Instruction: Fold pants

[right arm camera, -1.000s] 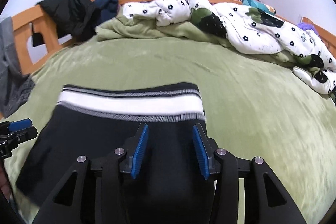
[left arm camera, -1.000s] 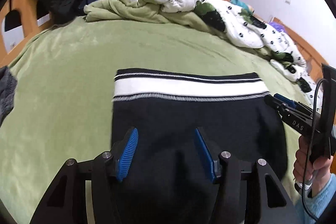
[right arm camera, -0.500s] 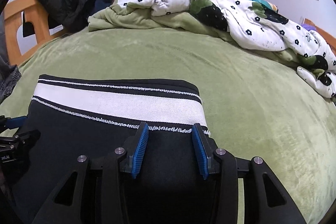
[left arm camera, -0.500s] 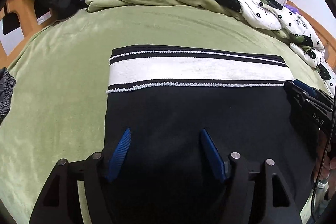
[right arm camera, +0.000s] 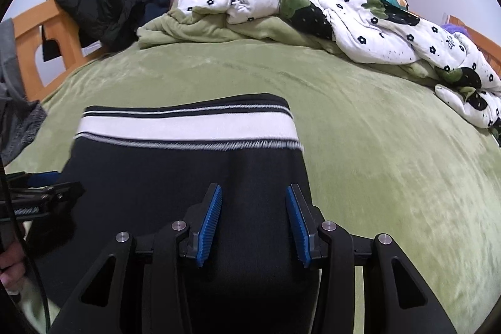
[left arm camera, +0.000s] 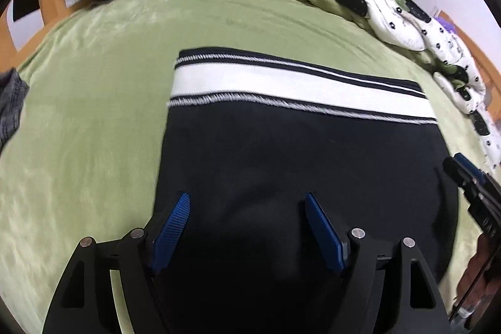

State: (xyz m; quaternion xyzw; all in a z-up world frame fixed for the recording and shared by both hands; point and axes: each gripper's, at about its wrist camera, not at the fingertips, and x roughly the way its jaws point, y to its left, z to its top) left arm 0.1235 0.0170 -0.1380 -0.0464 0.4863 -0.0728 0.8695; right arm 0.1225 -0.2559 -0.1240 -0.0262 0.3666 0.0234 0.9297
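Black pants [left arm camera: 281, 165] with a white striped waistband [left arm camera: 281, 85] lie flat on the green bed, waistband at the far end; they also show in the right wrist view [right arm camera: 175, 174]. My left gripper [left arm camera: 247, 202] is open over the near left part of the pants, holding nothing. My right gripper [right arm camera: 253, 193] is open over the near right part, close to the pants' right edge, also empty. The right gripper shows at the right edge of the left wrist view [left arm camera: 476, 193], and the left gripper at the left edge of the right wrist view [right arm camera: 40, 193].
A green blanket [right arm camera: 375, 146] covers the bed. A crumpled white flowered duvet [right arm camera: 360, 30] and green cover lie along the far side. Dark jackets [right arm camera: 103, 8] hang on the wooden bed frame [right arm camera: 34, 36]. A grey garment [left arm camera: 9, 102] lies at the left edge.
Both grippers have shifted slightly over the pants, with motion blur on the waistband. Both stay open and the pants stay flat.
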